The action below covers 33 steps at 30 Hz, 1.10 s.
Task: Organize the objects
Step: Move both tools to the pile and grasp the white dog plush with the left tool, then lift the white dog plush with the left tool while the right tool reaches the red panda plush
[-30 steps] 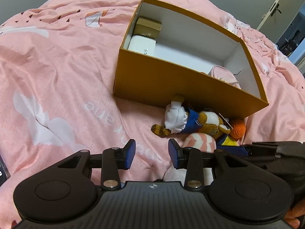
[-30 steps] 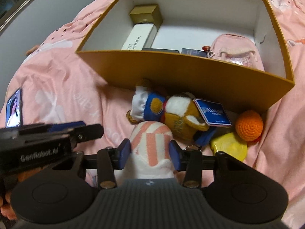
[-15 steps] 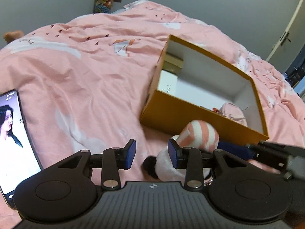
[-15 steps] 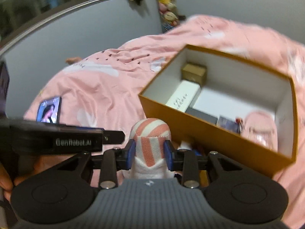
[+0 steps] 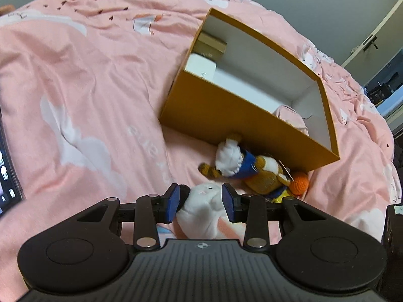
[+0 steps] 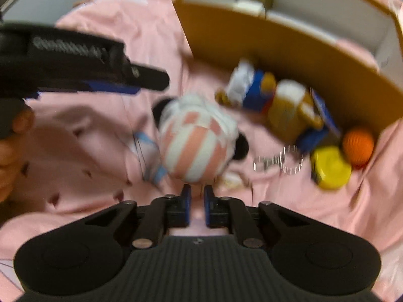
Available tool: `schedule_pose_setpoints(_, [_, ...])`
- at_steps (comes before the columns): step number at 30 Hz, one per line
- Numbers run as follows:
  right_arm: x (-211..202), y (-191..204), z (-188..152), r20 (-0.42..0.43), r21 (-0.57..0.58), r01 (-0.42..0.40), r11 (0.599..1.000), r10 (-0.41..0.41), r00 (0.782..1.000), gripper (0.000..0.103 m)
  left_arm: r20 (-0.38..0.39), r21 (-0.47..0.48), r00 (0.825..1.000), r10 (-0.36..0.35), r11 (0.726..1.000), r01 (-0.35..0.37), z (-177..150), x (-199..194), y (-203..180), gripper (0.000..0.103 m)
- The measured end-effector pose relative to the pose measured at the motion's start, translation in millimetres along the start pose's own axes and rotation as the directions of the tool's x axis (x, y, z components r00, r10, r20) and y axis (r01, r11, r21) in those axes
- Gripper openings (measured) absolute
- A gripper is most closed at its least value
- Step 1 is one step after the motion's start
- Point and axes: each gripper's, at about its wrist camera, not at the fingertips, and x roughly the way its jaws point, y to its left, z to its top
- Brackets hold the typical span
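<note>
- The right gripper (image 6: pixel 197 193) has its two fingers almost together, with only a thin gap. Nothing is between them. They have just been closing.
- The striped plush toy (image 6: pixel 196 146) lies on the pink bed cover (image 5: pixel 88 88), just in front of the right fingertips. Its striped end points back at them. Its white head with the black ears points away, toward the box.
- The left gripper (image 5: pixel 201 196) has its fingers apart. In its own view the toy's head shows in the gap. The right view shows those fingers up and to the side of the toy, so I think they are not squeezing it.
- I think the left hand is better placed for the next grab, since its fingers are already spread around the head.
- Half a second ago the right fingers held the striped toy up in the air. Now it is out of them and down on the bed.
- Farther off, a bear plush in blue and white (image 5: pixel 252 168) and an orange knitted ball (image 5: pixel 299 182) lie against the orange box (image 5: pixel 226 115).
</note>
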Motion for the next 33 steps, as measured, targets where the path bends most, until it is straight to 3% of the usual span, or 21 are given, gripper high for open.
schedule_pose_setpoints(3, [-12.2, -4.4, -2.6, 0.036, 0.014, 0.027, 1.0, -0.028, 0.999, 0.017, -0.034, -0.068, 0.999, -0.021, 0.998, 0.019, -4.4, 3.8, 1.9, 0.048])
schedule_pose_setpoints(7, [-29.6, -15.5, -10.0, 0.101, 0.055, 0.117, 0.992, -0.122, 0.987, 0.018, -0.077, -0.191, 0.995, -0.062, 0.98, 0.047, -9.3, 10.6, 9.7, 0.054])
schedule_pose_setpoints(10, [-33.8, -24.3, -6.8, 0.142, 0.102, 0.122, 0.987, -0.136, 0.98, 0.018, -0.071, -0.268, 0.994, -0.081, 0.962, 0.059, -11.8, 14.2, 13.4, 0.06])
schedule_pose_setpoints(14, [-32.3, -25.1, -5.1, 0.163, 0.098, 0.077, 0.992, -0.092, 0.982, 0.018, -0.108, -0.281, 0.992, -0.061, 0.959, 0.028, -17.8, 21.8, 10.1, 0.061])
schedule_pose_setpoints(17, [-24.1, -22.2, -4.7, 0.143, 0.091, 0.054, 0.994, -0.067, 0.987, 0.019, -0.126, -0.277, 0.991, -0.038, 0.961, 0.001, -22.9, 22.1, 8.4, 0.067])
schedule_pose_setpoints(21, [-20.0, -24.0, -7.7, 0.124, 0.1, 0.025, 0.995, -0.037, 0.992, 0.019, -0.166, -0.29, 0.986, -0.015, 0.956, -0.035, -29.2, 31.7, 11.5, 0.067])
schedule_pose_setpoints(33, [-9.3, -35.8, -11.8, 0.097, 0.159, 0.019, 0.987, -0.034, 0.995, 0.025, -0.2, -0.299, 0.977, -0.074, 0.954, 0.011, -38.1, 67.3, 11.0, 0.074])
